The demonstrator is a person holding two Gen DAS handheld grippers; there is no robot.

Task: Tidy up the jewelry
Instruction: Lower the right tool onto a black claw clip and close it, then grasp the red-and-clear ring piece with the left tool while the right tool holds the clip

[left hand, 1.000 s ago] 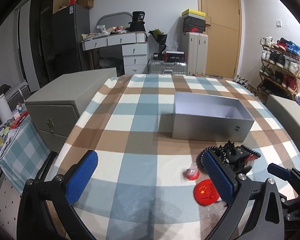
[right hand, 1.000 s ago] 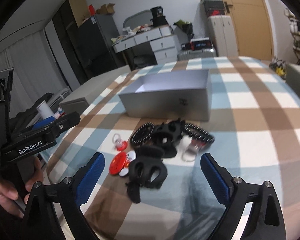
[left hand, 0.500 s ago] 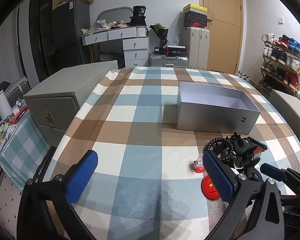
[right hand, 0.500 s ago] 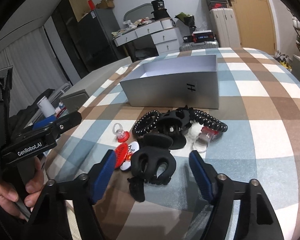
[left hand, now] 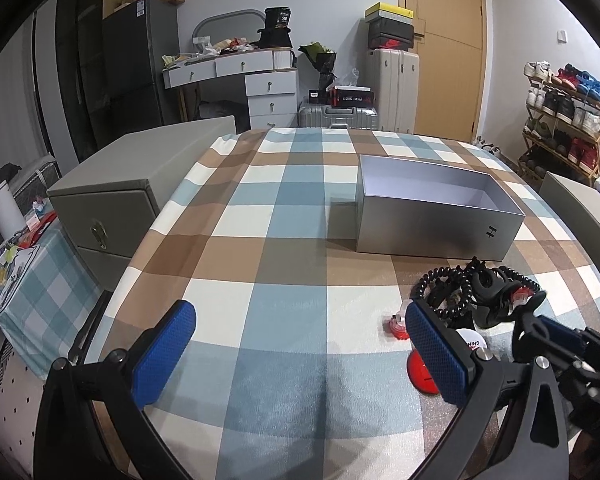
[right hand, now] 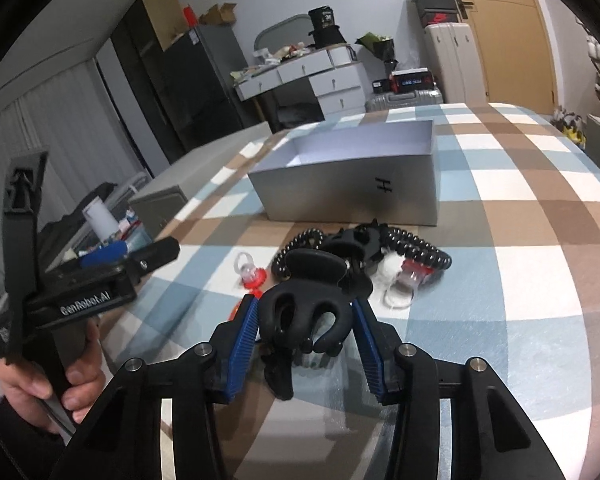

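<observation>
Black hair claw (right hand: 305,311) btwn right gripper (right hand: 306,334) pads, clamped, left gripper (left hand: 300,352) wide open, empty

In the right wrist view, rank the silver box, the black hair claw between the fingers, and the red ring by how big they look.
1. silver box, largest
2. black hair claw, though nearness to the camera enlarges it
3. red ring, smallest
</observation>
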